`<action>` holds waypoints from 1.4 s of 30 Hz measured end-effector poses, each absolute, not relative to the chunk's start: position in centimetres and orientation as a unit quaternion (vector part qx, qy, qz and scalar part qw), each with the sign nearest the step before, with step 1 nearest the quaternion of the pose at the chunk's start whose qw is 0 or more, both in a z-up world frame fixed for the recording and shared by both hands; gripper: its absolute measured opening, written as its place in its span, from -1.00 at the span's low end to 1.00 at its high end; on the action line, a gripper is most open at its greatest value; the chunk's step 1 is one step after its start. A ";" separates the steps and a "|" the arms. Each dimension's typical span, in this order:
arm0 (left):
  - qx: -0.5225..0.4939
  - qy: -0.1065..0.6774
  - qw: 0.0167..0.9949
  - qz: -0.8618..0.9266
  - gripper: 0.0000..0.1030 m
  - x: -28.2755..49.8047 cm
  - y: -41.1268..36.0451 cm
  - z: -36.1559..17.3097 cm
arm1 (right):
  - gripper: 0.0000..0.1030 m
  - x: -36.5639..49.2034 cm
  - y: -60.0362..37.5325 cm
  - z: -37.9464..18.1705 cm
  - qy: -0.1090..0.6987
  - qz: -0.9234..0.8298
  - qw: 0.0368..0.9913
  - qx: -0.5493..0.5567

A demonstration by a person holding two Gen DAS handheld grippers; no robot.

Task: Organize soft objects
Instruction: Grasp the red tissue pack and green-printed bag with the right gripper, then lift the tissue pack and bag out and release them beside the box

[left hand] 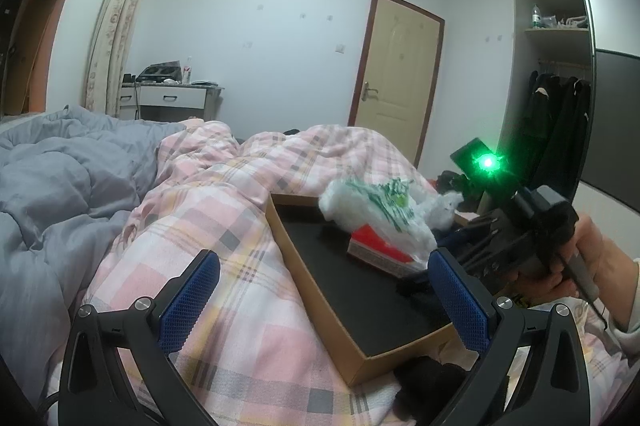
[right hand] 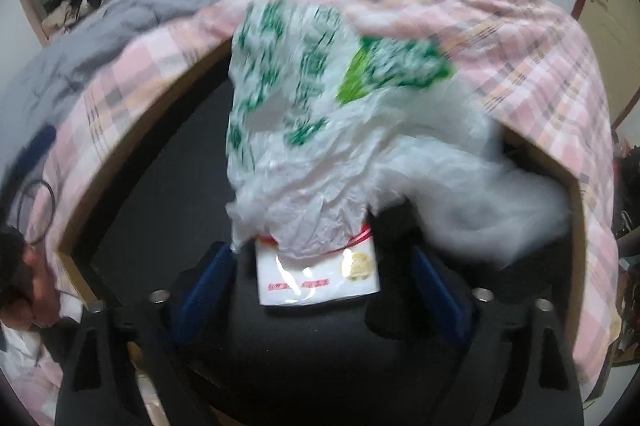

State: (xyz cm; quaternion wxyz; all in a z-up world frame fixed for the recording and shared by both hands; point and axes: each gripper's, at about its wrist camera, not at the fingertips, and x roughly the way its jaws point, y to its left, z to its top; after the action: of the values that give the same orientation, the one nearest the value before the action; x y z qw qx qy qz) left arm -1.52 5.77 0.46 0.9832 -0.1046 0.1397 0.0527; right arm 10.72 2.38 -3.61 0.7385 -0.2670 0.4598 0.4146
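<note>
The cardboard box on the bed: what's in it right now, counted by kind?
Plastic bags, white with green print: 1
Red-and-white packets: 1
Total: 2, both inside the cardboard box. The bag drapes over the packet.

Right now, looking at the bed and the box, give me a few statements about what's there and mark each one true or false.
1. The cardboard box sits on the pink plaid quilt. True.
2. The plastic bag is plain black. False: it is white with green print.
3. The left gripper is clamped on the bag. False: its jaws stand wide apart, holding nothing.
4. A red and white packet lies in the box under the bag. True.
5. The door is wide open. False: it is closed.
</note>
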 end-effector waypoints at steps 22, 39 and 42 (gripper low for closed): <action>-0.104 0.140 0.983 0.053 1.00 -1.5 5.7 0.5 | -0.07 9.2 -3.4 0.8 0.378 0.465 0.783 -0.166; -0.104 0.140 0.983 0.053 1.00 -1.5 5.7 0.5 | -0.07 1.2 -9.9 2.3 0.286 0.519 0.794 -0.136; -0.104 0.141 0.983 0.053 1.00 -1.5 5.7 0.5 | -0.07 -0.9 -10.4 1.5 0.274 0.536 0.783 -0.157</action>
State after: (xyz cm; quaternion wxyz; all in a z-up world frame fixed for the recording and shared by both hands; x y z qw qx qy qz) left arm -1.52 5.73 0.48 0.9832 -0.1041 0.1406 0.0530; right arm -0.94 -10.44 1.48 0.7826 -0.1573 0.2743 0.5362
